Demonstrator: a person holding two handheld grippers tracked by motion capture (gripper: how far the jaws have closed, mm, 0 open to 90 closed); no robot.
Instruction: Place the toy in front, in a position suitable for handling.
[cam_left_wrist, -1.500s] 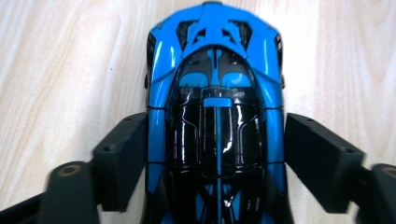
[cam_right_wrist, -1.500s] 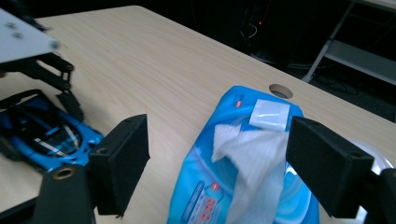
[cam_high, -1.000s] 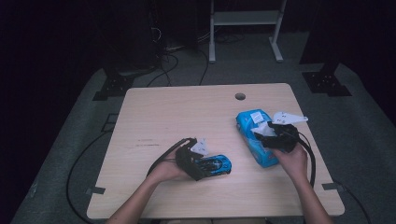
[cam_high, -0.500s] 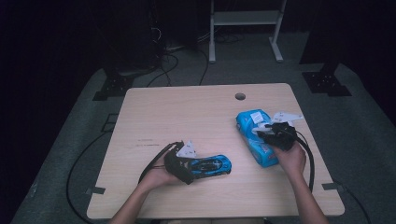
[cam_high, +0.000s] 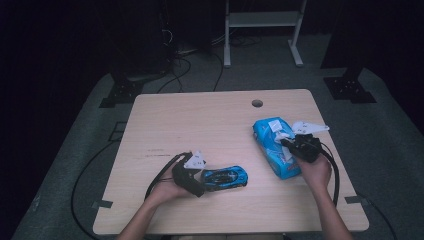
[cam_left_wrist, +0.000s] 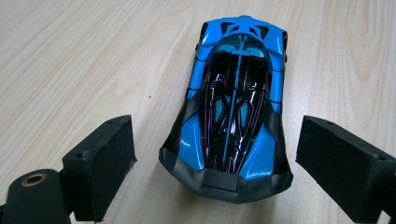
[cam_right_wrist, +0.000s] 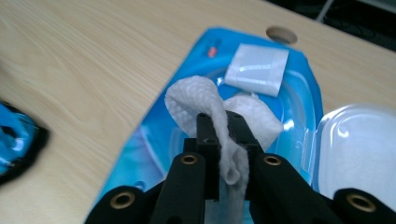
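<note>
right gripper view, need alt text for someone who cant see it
The right gripper is shut on a white wipe that comes out of a blue wipes pack on a wooden table. The pack's clear lid is flipped open at right, and part of a blue toy car shows at the left edge.

You work in a dim lab or studio: a lone wooden counter (cam_high: 200, 125) on grey carpet (cam_high: 395, 130), black stand feet (cam_high: 350, 90), loose cables (cam_high: 185, 55).

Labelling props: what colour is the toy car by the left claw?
Bright blue toy car with a glossy black patterned roof and black trim; the left gripper view shows it best.
</note>
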